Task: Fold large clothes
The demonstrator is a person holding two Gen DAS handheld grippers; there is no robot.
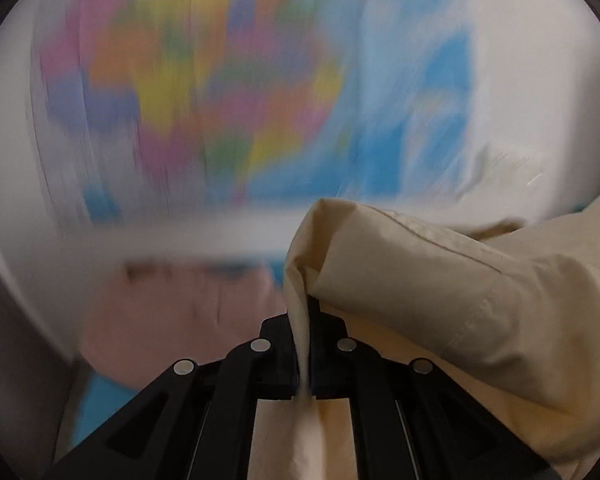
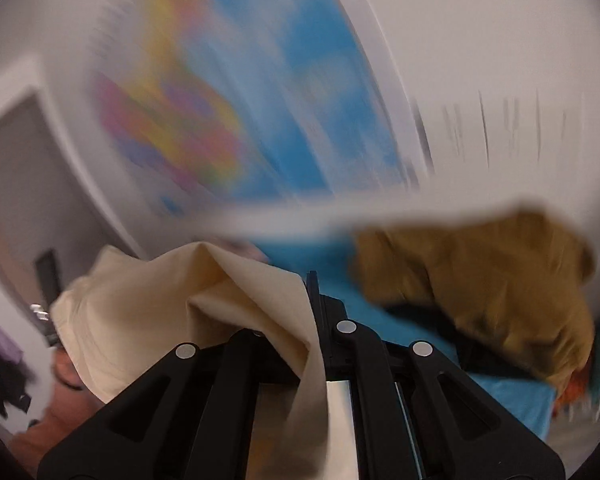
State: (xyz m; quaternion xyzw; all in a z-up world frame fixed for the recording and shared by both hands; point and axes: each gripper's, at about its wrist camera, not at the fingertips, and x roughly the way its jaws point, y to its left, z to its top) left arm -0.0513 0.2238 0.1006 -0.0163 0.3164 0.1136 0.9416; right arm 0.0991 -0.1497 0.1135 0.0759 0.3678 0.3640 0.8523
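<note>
A: What is the left gripper (image 1: 305,320) doing?

B: Its jaws are pressed together on a fold of the cream garment (image 1: 440,292). The cloth runs down between the black fingers and bulges out to the right of them, with a stitched seam along the top of the bulge.

A: And the right gripper (image 2: 314,304)?

B: The same: pinched tight on another part of the cream garment (image 2: 204,304), which here drapes to the left of the jaws and hangs down between the fingers.

A: Where is the garment relative to the wall map (image 1: 228,92)?

B: Below it in both views, lifted up in front of the cameras. The map is a blur of pink, orange, yellow and green patches with a broad blue area, fixed to a white wall (image 1: 548,80).

A: What about the surface?

B: Below the map's lower edge there is a bright blue surface (image 2: 508,396); I cannot tell what it is. A mustard-brown cloth (image 2: 480,292) lies on it, right of the right gripper. Left of the map, in the right wrist view, stands a grey door (image 2: 24,184). Everything beyond the grippers is blurred.
</note>
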